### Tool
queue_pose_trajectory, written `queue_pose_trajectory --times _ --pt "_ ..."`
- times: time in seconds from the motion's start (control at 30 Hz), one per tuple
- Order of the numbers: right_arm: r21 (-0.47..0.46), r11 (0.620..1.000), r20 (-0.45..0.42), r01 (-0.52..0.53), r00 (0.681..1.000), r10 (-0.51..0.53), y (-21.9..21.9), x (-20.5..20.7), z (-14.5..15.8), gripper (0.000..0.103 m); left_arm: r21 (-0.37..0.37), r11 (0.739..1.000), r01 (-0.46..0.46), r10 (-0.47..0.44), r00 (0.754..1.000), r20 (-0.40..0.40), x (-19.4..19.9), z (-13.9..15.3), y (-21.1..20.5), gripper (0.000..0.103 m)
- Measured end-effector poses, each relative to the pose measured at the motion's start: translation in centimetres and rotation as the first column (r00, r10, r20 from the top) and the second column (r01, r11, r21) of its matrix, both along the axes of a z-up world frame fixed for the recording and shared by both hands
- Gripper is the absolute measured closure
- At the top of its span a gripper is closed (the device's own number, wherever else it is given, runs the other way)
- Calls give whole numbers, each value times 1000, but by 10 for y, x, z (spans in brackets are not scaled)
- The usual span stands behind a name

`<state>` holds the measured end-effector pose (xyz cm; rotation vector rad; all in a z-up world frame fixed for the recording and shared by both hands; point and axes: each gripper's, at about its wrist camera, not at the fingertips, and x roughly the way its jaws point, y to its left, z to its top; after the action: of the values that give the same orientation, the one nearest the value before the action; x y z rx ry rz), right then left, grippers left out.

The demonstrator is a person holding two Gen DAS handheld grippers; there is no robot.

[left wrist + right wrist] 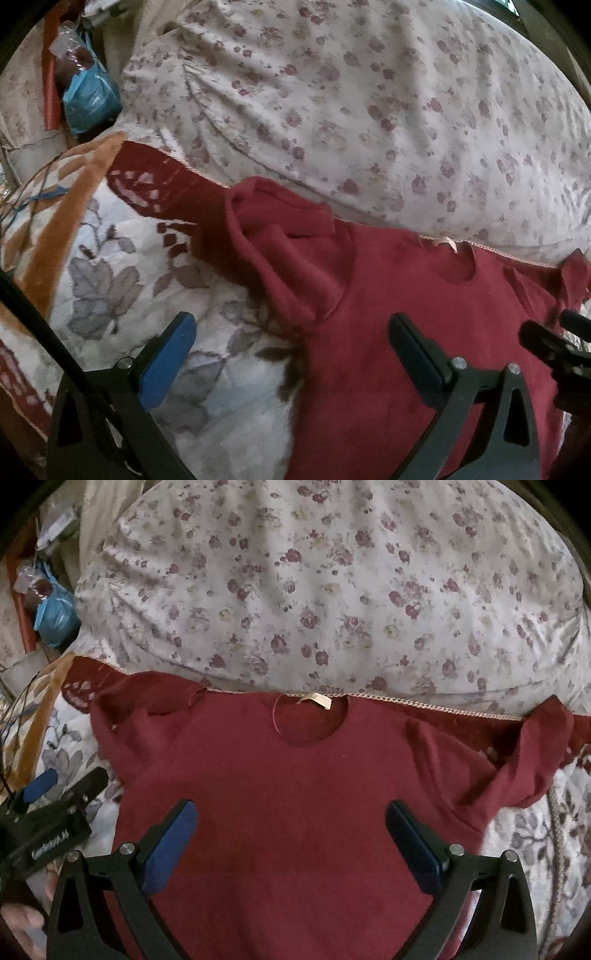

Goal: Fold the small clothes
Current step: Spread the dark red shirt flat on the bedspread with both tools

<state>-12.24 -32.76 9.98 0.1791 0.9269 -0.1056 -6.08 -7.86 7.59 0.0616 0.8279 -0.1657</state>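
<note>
A small dark red T-shirt [295,775] lies flat on a flowered blanket, neck hole and tan label [317,700] at the far side. Its left sleeve [280,240] is bunched up; its right sleeve [535,753] spreads outward. My right gripper [291,827] hovers open over the shirt's chest, nothing between its blue pads. My left gripper [291,343] is open above the shirt's left edge, one finger over the blanket, the other over the red cloth. The left gripper [55,786] also shows in the right wrist view at the left edge.
A big flowered pillow [332,590] lies just beyond the shirt's collar. The blanket [122,280] has grey leaves, an orange band and a dark red border. A blue plastic bag [90,98] and clutter sit far left. A hand [22,926] shows bottom left.
</note>
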Motion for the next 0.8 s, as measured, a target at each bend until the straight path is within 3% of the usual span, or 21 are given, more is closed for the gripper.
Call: queue_pose_trajectory --times 0.13,0.47,0.8 --pt "-12 1000 -7 11 1000 -11 4 10 -16 0 -12 1000 -14 13 1000 -29 12 -15 5 0" --pt "2 1000 -42 -7 999 7 17 28 -40 0 -42 987 -155 153 987 -50 35 -23 53 0" --pt "-7 1000 -39 -16 999 16 23 30 -41 0 24 990 -142 143 989 -36 38 -24 41 0"
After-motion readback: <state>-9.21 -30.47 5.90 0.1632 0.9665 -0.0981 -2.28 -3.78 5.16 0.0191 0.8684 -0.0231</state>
